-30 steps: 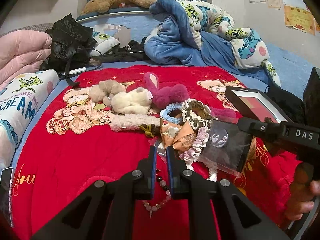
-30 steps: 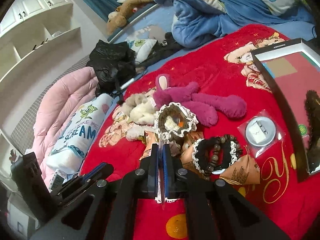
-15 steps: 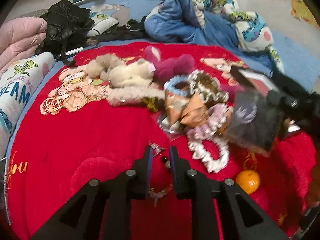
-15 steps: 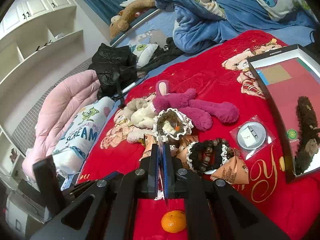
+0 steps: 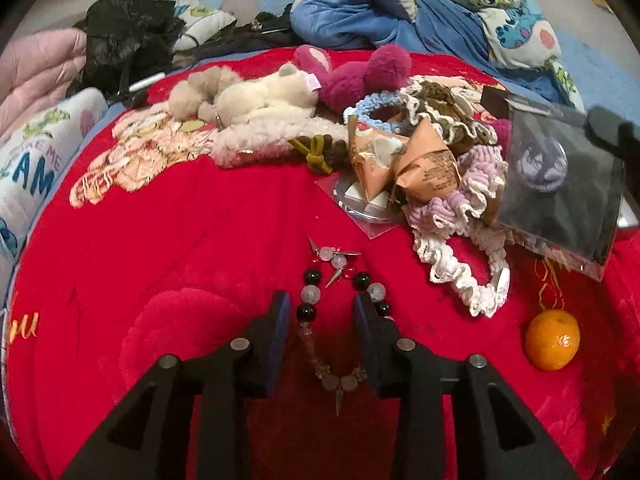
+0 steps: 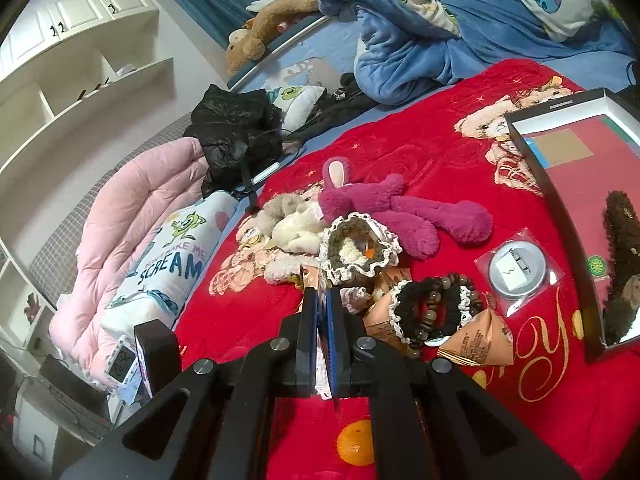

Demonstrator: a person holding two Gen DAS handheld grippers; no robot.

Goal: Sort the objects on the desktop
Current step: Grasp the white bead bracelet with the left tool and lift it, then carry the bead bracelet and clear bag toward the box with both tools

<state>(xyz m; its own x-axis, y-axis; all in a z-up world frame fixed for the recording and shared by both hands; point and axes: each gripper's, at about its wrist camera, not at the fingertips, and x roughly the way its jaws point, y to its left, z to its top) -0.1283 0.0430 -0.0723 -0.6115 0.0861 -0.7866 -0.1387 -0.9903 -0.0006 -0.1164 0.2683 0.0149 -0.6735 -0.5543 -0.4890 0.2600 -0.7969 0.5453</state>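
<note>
My left gripper (image 5: 322,304) is open, its fingers on either side of a beaded bracelet (image 5: 340,280) with black, clear and red beads that lies on the red blanket (image 5: 160,240). My right gripper (image 6: 322,300) is shut on a clear plastic bag holding a round badge; the bag shows at the right of the left wrist view (image 5: 560,184) and edge-on between the right fingers. A pile of scrunchies (image 5: 464,196), orange snack packets (image 5: 404,160) and plush toys (image 5: 256,96) lies behind the bracelet.
An orange tangerine (image 5: 552,338) sits right of the bracelet. A dark-rimmed box (image 6: 560,184) with a red inside lies at the right, a brown furry item in it. Another bagged badge (image 6: 516,270) lies beside it. Bedding and pillows ring the blanket.
My left gripper has opened and moved down and forward over the beaded bracelet. My right gripper has lifted slightly with the bag still held.
</note>
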